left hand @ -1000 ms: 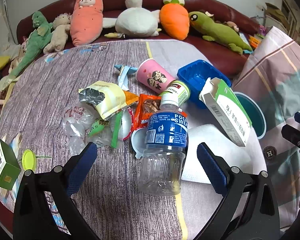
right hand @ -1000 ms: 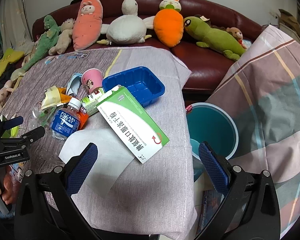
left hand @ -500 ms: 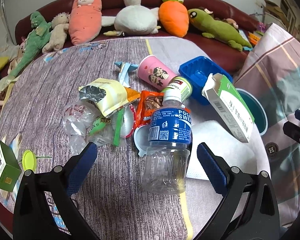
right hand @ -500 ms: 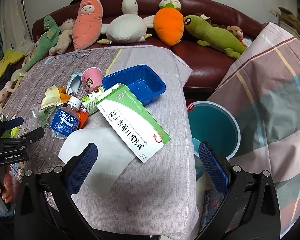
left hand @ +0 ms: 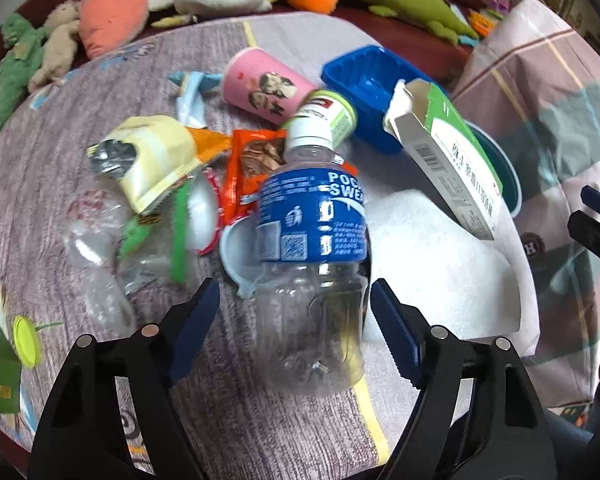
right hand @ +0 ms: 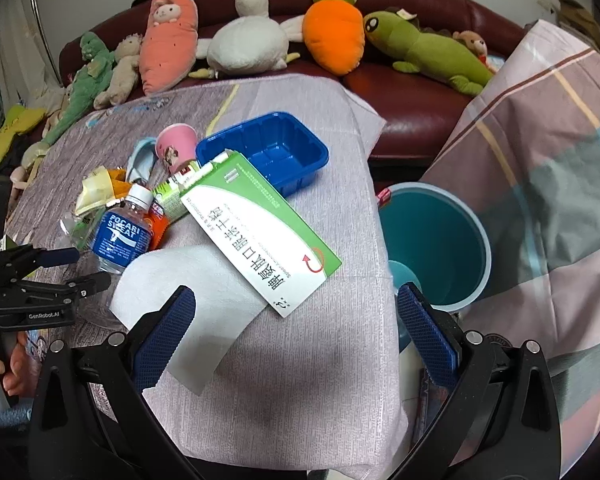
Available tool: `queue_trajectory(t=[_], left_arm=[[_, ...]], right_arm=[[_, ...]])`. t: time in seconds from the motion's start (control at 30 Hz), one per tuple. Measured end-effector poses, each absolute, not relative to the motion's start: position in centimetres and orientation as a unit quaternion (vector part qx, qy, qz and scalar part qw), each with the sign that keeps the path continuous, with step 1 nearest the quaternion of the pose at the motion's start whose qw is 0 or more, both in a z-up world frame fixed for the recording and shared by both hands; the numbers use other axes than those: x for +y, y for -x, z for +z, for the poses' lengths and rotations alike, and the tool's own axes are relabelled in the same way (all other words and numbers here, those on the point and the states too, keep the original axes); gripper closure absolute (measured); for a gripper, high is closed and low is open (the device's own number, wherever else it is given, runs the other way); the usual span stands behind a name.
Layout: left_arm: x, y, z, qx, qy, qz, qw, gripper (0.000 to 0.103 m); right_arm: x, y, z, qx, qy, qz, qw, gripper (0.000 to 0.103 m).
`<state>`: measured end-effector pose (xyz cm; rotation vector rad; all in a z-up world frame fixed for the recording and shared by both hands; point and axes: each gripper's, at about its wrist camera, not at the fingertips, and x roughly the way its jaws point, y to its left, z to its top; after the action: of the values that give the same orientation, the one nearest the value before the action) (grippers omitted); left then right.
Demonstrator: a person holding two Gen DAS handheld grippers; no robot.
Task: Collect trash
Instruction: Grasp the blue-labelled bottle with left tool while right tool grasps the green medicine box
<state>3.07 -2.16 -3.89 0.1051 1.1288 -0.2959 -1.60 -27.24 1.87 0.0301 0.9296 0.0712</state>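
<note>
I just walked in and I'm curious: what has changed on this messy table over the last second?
The left gripper moved forward, its open fingers narrowing around the clear bottle, not yet clamped. The right gripper stayed open above the tissue. The trash did not move.

cloth-covered table (right hand: 300, 380), bottle (left hand: 312, 264), carton (right hand: 260, 236), tray (right hand: 268, 152)

Left wrist view: close, low over surface (left hand: 80, 92), facing sofa. Right wrist view: farther back at the surface's edge, same heading. Shared: bottle (left hand: 312, 240) (right hand: 122, 236), green box (left hand: 452, 152) (right hand: 260, 232).
</note>
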Motion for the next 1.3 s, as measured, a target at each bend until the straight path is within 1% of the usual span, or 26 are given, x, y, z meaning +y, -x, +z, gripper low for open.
queue_trajectory(t=[0.07,0.13,0.17,0.2,0.27,0.3,0.33,0.37,0.47,0.63,0.77,0.97,1.0,1.07,1.1,1.2,1.23,1.27,1.3], left_arm=[[-2.6,-3.8,-4.4,0.538,-0.058,-0.141,0.829,0.024],[-2.6,-4.4,-4.9,0.54,-0.052,-0.145,0.828,0.021],[-2.5,-4.7,-4.9,0.539,-0.05,-0.142,0.829,0.016],[-2.4,-5.0,-5.0,0.539,-0.047,-0.14,0.829,0.015],[-2.0,-5.5,-5.2,0.542,-0.034,-0.149,0.826,0.015],[-1.9,-5.6,-5.2,0.544,-0.033,-0.154,0.824,0.019],[-1.9,-5.4,-5.1,0.541,-0.03,-0.169,0.823,0.025],[-1.8,-5.2,-4.9,0.54,-0.026,-0.181,0.821,0.037],[-1.8,-5.0,-4.8,0.539,-0.037,-0.186,0.821,0.037],[-1.6,-4.5,-5.3,0.545,-0.046,-0.197,0.814,0.035],[-1.8,-4.5,-5.9,0.556,-0.059,-0.198,0.805,0.024],[-1.6,-5.6,-7.0,0.582,-0.042,-0.204,0.787,0.023],[-1.6,-5.6,-7.2,0.587,-0.041,-0.205,0.782,0.023],[-1.8,-5.5,-7.5,0.596,-0.047,-0.207,0.775,0.023],[-1.9,-5.3,-7.5,0.598,-0.048,-0.21,0.772,0.023],[-2.5,-4.9,-7.7,0.597,-0.072,-0.214,0.77,0.024],[-2.6,-4.8,-7.8,0.596,-0.077,-0.213,0.77,0.028],[-2.7,-4.7,-7.9,0.599,-0.073,-0.217,0.768,0.036],[-2.6,-4.7,-7.8,0.599,-0.072,-0.214,0.768,0.036]], right_arm=[[-27.2,1.2,1.6,0.454,-0.016,0.042,0.89,0.006],[-27.0,0.7,1.4,0.464,-0.016,0.051,0.884,0.006],[-26.9,0.3,1.2,0.47,-0.016,0.062,0.88,0.006],[-26.8,-0.1,1.0,0.476,-0.015,0.068,0.877,0.006],[-26.4,-1.2,0.5,0.494,-0.009,0.085,0.865,0.006],[-26.2,-1.8,0.3,0.503,-0.006,0.093,0.859,0.006],[-26.1,-2.2,0.1,0.507,-0.002,0.095,0.856,0.006],[-25.8,-2.8,0.0,0.514,0.007,0.098,0.852,0.006],[-25.0,-4.2,-0.2,0.525,0.025,0.121,0.842,0.006],[-23.6,-6.8,-1.4,0.547,0.07,0.153,0.82,0.006],[-23.1,-8.7,-2.8,0.562,0.095,0.168,0.804,0.006],[-22.8,-10.6,-4.6,0.588,0.095,0.187,0.782,0.006],[-22.8,-10.7,-4.7,0.59,0.093,0.19,0.779,0.007],[-22.5,-10.7,-4.8,0.591,0.096,0.193,0.778,0.021],[-22.4,-10.6,-4.7,0.592,0.091,0.196,0.776,0.023],[-22.3,-10.5,-4.3,0.588,0.074,0.198,0.781,0.024],[-22.3,-10.3,-3.9,0.585,0.065,0.199,0.783,0.024],[-22.2,-10.2,-3.7,0.584,0.057,0.2,0.785,0.024],[-22.2,-9.9,-3.2,0.579,0.05,0.198,0.789,0.024]])
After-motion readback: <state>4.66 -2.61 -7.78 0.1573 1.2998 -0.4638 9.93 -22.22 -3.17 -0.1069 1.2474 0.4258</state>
